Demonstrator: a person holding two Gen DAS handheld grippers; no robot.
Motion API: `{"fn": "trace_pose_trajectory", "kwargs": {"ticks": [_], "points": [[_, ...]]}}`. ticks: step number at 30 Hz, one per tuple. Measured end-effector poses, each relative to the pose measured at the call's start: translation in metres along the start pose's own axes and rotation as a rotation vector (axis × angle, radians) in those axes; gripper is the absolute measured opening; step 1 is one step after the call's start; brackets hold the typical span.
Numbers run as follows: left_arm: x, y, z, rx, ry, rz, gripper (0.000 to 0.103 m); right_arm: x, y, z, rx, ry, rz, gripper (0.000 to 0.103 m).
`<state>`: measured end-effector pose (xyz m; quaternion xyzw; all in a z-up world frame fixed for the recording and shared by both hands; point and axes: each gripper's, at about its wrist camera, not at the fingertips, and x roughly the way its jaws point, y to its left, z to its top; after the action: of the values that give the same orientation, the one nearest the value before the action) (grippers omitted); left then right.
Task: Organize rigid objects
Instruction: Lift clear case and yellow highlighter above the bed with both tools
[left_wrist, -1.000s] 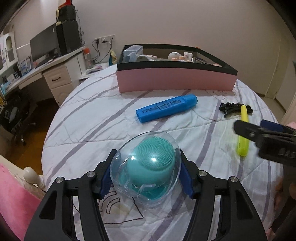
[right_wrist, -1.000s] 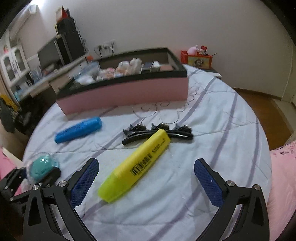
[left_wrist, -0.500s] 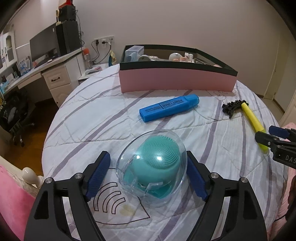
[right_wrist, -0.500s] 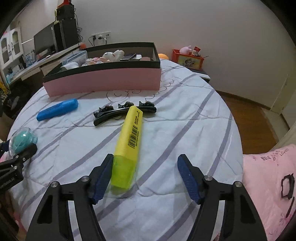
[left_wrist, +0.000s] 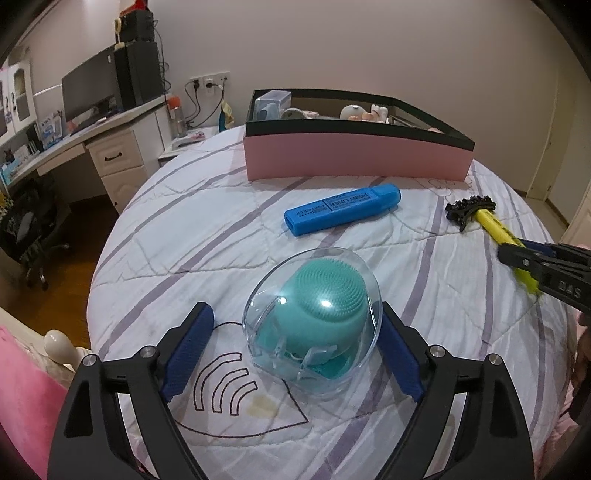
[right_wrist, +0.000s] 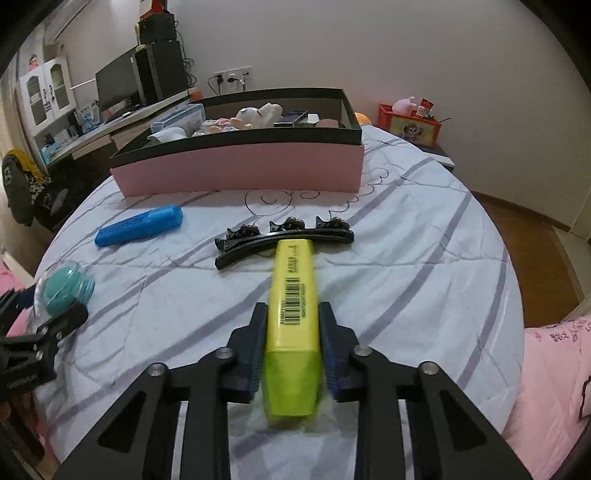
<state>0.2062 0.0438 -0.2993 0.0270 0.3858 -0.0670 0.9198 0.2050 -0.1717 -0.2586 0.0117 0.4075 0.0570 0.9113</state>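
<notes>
Now right hand-held gripper (right_wrist: 291, 341) angled down, closing on yellow highlighter (right_wrist: 293, 310), left hand-held gripper (left_wrist: 295, 350) opening around teal brush case (left_wrist: 314, 328)

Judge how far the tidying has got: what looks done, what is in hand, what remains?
Done: several small items already sit in the pink box. In hand: the right gripper jaws are closing on the yellow highlighter. Left: the blue highlighter, black hair clip and teal brush in its clear case, between the opening left gripper jaws.
</notes>
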Motion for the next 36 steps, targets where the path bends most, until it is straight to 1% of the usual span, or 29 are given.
{"fn": "trace_pose_trajectory", "kwargs": {"ticks": [4,5,6,7,8,9,10,14,18,23,26,29,33,34,36], "points": [[0.002,-0.001,0.001,0.001,0.008,0.001,0.09,0.0,-0.001,-0.005,-0.005,-0.015,-0.006,0.027],[0.003,-0.001,0.001,-0.002,0.007,-0.001,0.089,0.001,0.001,-0.004,-0.009,-0.016,-0.014,0.027],[0.003,0.0,0.0,-0.004,0.002,-0.002,0.083,0.001,0.002,-0.004,-0.016,-0.019,-0.024,0.027],[0.003,0.0,0.0,-0.005,-0.004,-0.006,0.08,0.002,0.004,-0.004,-0.022,-0.023,-0.035,0.027],[0.003,0.0,0.0,-0.003,-0.01,-0.014,0.074,0.003,0.006,-0.004,-0.034,-0.025,-0.045,0.027],[0.002,-0.001,0.0,-0.001,-0.016,-0.024,0.063,0.003,0.007,-0.003,-0.039,-0.024,-0.048,0.027],[0.002,-0.002,0.001,0.004,-0.02,-0.034,0.059,0.004,0.007,-0.003,-0.038,-0.023,-0.047,0.027],[0.001,-0.006,0.001,0.016,-0.028,-0.019,0.059,0.002,0.002,-0.004,-0.036,-0.031,-0.024,0.027],[-0.003,-0.004,0.002,-0.018,-0.026,-0.049,0.059,-0.003,-0.009,-0.007,0.021,-0.054,0.037,0.027],[-0.013,-0.012,0.004,-0.017,-0.048,-0.07,0.059,-0.015,-0.007,-0.012,0.054,-0.094,0.104,0.027],[-0.025,-0.017,0.007,-0.02,-0.087,-0.069,0.059,-0.026,-0.002,-0.011,0.052,-0.125,0.124,0.027],[-0.038,-0.022,0.014,-0.01,-0.126,-0.067,0.059,-0.04,0.003,-0.006,0.04,-0.16,0.123,0.027],[-0.055,-0.027,0.022,-0.002,-0.18,-0.069,0.059,-0.063,0.011,0.003,0.018,-0.223,0.13,0.027],[-0.061,-0.028,0.024,-0.004,-0.204,-0.065,0.059,-0.068,0.014,0.006,0.013,-0.239,0.134,0.027],[-0.066,-0.03,0.029,0.007,-0.214,-0.063,0.059,-0.077,0.018,0.009,0.003,-0.265,0.14,0.027]]}}
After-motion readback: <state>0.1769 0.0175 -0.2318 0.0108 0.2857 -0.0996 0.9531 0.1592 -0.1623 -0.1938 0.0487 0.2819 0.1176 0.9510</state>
